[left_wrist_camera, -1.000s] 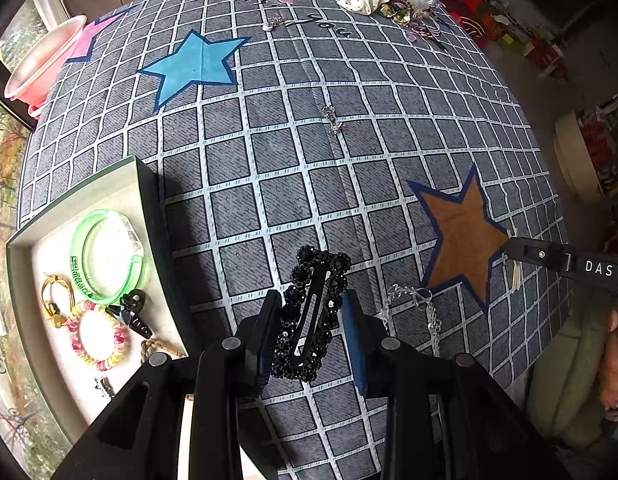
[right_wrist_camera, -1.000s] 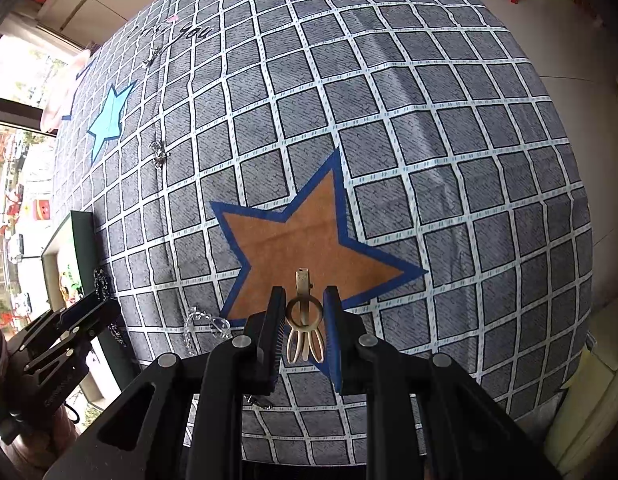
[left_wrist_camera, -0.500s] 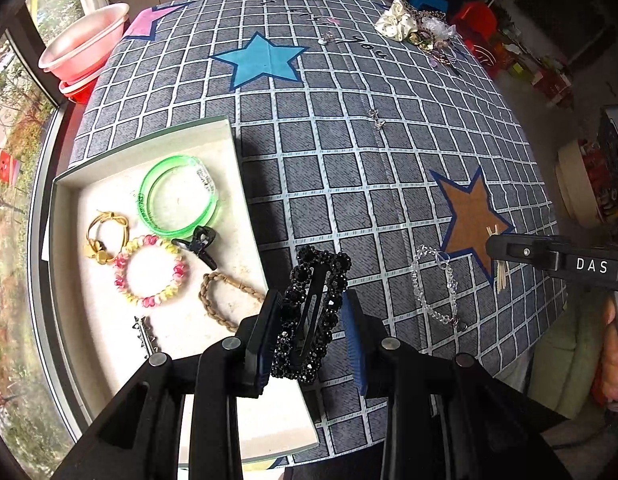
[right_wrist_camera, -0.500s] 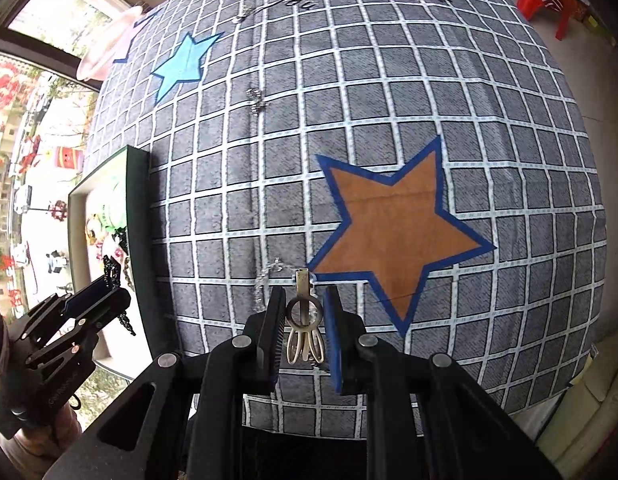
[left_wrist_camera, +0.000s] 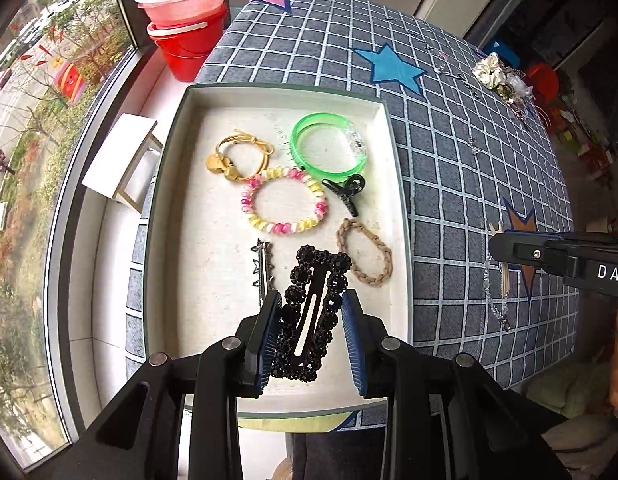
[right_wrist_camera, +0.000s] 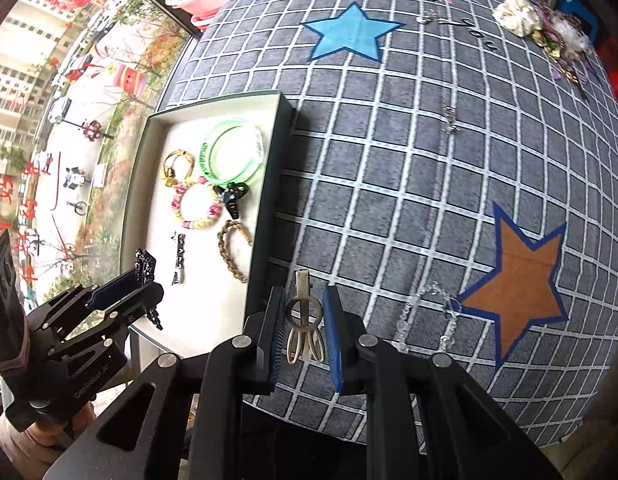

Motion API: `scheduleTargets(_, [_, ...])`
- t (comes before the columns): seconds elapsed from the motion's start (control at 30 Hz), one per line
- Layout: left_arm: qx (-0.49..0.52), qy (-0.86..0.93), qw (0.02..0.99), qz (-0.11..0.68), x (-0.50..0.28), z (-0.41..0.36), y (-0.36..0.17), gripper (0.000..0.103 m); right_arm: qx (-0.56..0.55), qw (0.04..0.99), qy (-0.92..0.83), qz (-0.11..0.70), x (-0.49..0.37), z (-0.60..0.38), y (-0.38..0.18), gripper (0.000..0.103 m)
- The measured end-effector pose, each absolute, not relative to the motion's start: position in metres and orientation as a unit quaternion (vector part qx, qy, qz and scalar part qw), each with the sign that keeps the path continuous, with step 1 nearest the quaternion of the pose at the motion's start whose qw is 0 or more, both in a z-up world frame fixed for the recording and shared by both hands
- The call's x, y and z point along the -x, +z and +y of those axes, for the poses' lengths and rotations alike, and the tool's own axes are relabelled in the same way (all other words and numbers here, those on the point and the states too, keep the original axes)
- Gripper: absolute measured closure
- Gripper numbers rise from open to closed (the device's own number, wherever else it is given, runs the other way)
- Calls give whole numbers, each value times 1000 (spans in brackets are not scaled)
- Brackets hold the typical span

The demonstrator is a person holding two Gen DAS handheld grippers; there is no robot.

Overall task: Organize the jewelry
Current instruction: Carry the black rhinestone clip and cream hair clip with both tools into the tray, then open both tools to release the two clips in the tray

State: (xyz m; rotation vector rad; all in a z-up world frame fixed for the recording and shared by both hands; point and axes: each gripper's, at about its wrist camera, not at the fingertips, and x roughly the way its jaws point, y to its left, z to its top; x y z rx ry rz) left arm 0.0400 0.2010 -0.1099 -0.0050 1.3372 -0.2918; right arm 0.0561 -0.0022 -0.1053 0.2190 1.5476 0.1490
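— Over the shallow white tray with a dark green rim (left_wrist_camera: 393,128), what crowds the spot?

— Six pieces lie inside: one translucent green plastic bangle (left_wrist_camera: 329,148), one yellow elastic hair tie (left_wrist_camera: 239,156), one pink-and-yellow coiled bracelet (left_wrist_camera: 284,205), one small black claw clip (left_wrist_camera: 346,192), one tan braided cord loop (left_wrist_camera: 365,252) and one thin silver zigzag clip (left_wrist_camera: 262,266), just beside the left gripper (left_wrist_camera: 311,322).

— And the hands?

— Both grippers point steeply down. The left jaws clench a black beaded rectangular snap clip (left_wrist_camera: 311,312) above the tray's near end. The right gripper (right_wrist_camera: 305,338) hangs over the grey checked counter (right_wrist_camera: 389,160) beside the tray, jaws grasping a cream metal ring-shaped clip (right_wrist_camera: 304,322).

— Elsewhere?

— One clear crystal chain (right_wrist_camera: 425,316) beside the brown star (right_wrist_camera: 517,280).
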Motion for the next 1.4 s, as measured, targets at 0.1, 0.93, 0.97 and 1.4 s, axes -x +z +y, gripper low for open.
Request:
scheduleTargets(0.1, [14,-116,775,621,-38,219,-116,64,-80,702,91,702,-63,24,-109,83])
scheduleTargets(0.93, [25,-74,752,655,-56,247,-177,64,-23,634,147,759,-109,126,-197,83])
scheduleTargets(0.97, [24,-73,752,655,-57,246,-178,64,-22,635,143,759,-112,126,-199,83])
scheduleTargets(1.4, [-14,-59,752,657,-68,235,-183,64,-7,648,122,751,-129,121,-200,82])
